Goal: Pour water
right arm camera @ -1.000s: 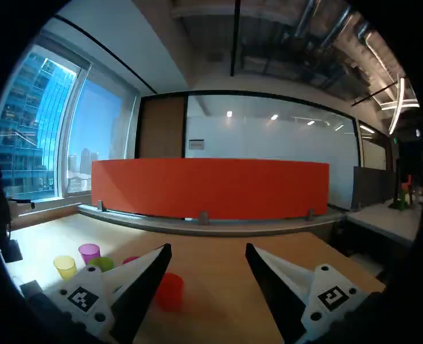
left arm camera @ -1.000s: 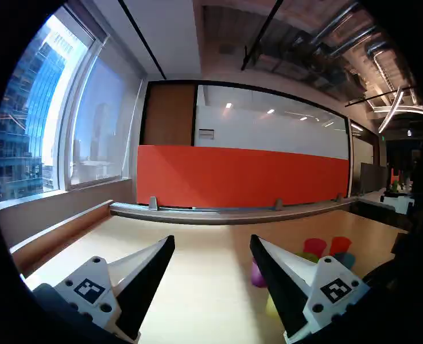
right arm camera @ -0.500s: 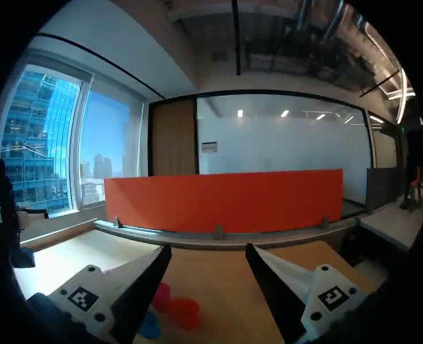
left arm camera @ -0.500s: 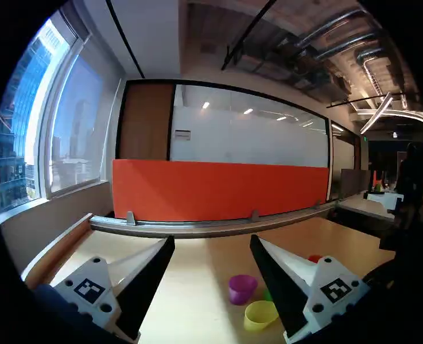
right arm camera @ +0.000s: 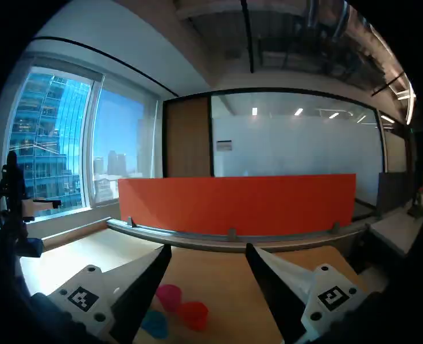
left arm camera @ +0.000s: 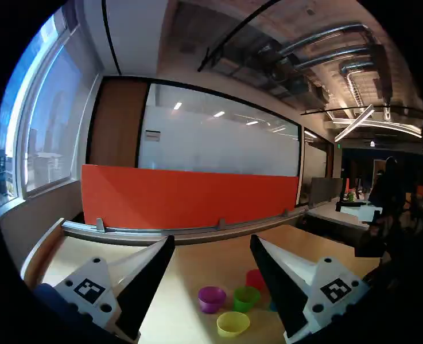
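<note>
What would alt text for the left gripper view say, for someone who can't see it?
An open left gripper with two dark fingers hovers empty over a wooden table, above a purple cup, green cup, yellow cup and red cup. Behind stand an orange partition and a tall window.

Left gripper view, bottom middle: purple plastic cup (left arm camera: 212,299) sits left of the green plastic cup (left arm camera: 246,298) on the light wooden table (left arm camera: 211,264). Yellow plastic cup (left arm camera: 233,324) is in front of both, red plastic cup (left arm camera: 255,279) behind the green one. Orange partition panel (left arm camera: 188,198) spans mid-frame behind the table. Right gripper view, bottom: pink plastic cup (right arm camera: 169,297) is up-right of the blue plastic cup (right arm camera: 153,324).
</note>
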